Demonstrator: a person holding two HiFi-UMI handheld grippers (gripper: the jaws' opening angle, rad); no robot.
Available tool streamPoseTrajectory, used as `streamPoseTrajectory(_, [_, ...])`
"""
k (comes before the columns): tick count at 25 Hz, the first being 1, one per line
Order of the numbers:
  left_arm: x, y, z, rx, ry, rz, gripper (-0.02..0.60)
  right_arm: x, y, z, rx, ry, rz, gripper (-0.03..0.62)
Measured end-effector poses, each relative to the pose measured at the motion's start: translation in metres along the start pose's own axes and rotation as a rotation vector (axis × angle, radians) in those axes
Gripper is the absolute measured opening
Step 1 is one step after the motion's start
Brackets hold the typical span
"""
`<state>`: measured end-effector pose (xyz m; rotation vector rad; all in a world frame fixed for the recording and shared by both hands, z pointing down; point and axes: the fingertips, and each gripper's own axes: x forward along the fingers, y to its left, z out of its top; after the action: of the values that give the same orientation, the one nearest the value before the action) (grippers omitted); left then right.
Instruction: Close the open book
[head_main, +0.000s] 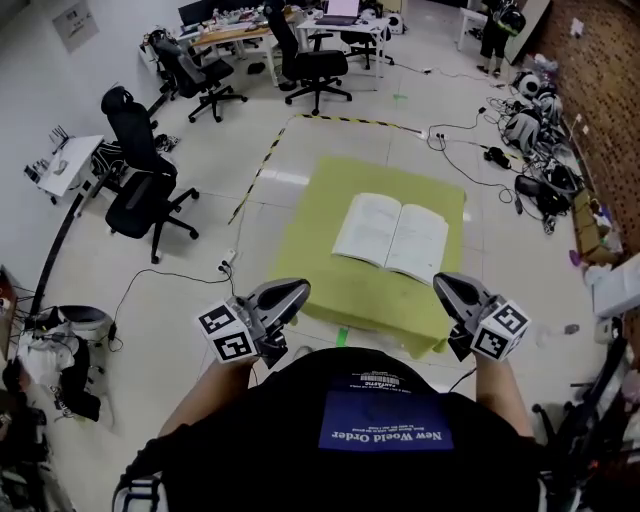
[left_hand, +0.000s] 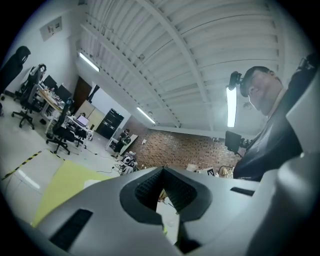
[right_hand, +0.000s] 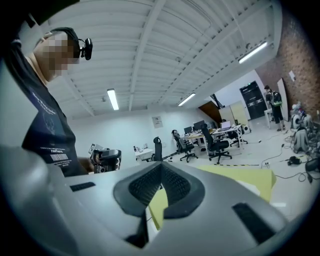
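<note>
Approach stage, by judgement. Clenched and empty: left gripper (head_main: 292, 291), right gripper (head_main: 448, 286). Well ahead of both jaws, untouched: open book (head_main: 391, 236) on surface (head_main: 325, 285). Next: reach forward, catch one cover edge, fold across.

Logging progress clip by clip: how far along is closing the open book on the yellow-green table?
Done: nothing; the white-paged open book lies spread on the yellow-green clothed table. In hand: nothing; the left gripper and right gripper are shut, empty, apart from it. Left: reaching and closing it.
</note>
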<state>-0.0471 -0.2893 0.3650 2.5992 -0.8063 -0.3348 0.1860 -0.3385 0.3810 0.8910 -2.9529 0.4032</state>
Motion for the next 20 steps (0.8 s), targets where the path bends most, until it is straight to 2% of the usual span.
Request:
streamPoseTrajectory(3, [0.005, 0.032, 0.007, -0.018, 0.012, -0.055, 0.006, 0.025, -0.009, -0.002, 0.014, 0.014, -0.054, -0.014])
streamPoseTrajectory(8, [0.020, 0.088, 0.039, -0.001, 0.049, -0.186, 0.006, 0.072, -0.014, 0.031, -0.006, -0.018, -0.150, -0.014])
streamPoseTrajectory(13, [0.028, 0.141, 0.056, 0.010, 0.092, -0.296, 0.006, 0.091, -0.019, 0.035, 0.001, -0.015, -0.297, -0.014])
streamPoseTrajectory(17, [0.047, 0.162, 0.054, -0.005, 0.130, -0.361, 0.006, 0.105, -0.020, 0.033, 0.003, 0.019, -0.338, -0.014])
streamPoseTrajectory(20, [0.066, 0.158, 0.041, -0.024, 0.157, -0.388, 0.006, 0.097, -0.030, 0.029, 0.019, 0.038, -0.353, -0.014])
